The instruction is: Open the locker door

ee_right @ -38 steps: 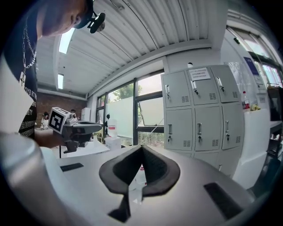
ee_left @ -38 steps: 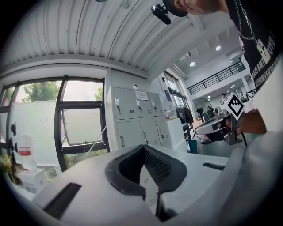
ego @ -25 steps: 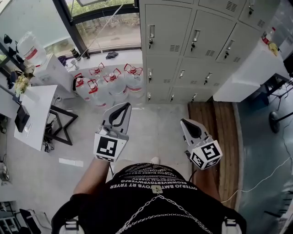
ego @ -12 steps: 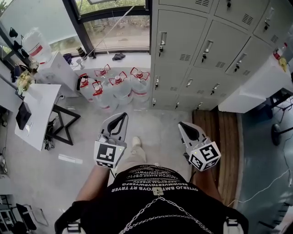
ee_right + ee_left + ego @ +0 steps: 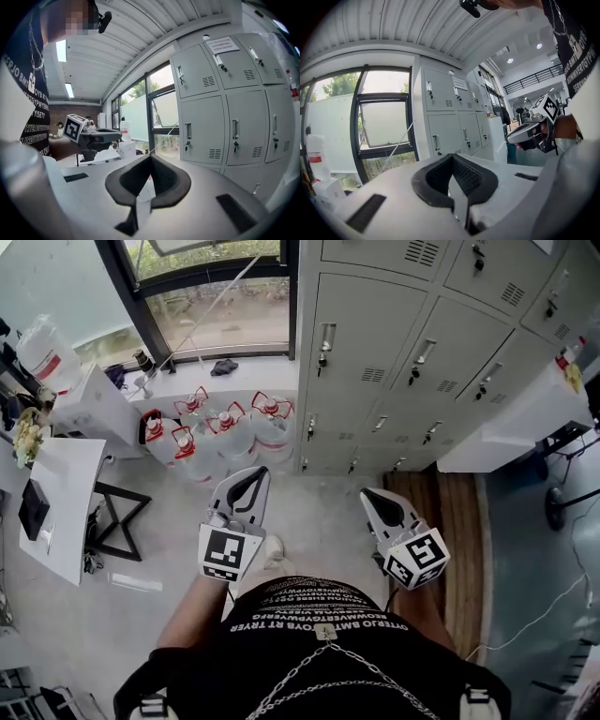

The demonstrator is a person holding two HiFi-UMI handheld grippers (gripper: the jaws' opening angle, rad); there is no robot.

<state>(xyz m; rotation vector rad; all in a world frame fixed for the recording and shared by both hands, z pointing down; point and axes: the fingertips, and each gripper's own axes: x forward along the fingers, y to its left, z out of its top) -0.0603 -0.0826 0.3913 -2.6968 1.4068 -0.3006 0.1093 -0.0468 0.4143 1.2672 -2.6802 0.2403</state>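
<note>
Two grippers show in the head view, held out over the floor in front of the person. The left gripper and the right gripper are both short of the grey lockers, whose doors are all closed. Water jugs stand left of the lockers, and a white counter sits at far left.

In the left gripper view the jaws meet at their tips with nothing between them. The lockers stand ahead, well apart, and the right gripper is alongside.

In the right gripper view the jaws are likewise together and empty. The lockers fill the right and the left gripper is at left.
</note>
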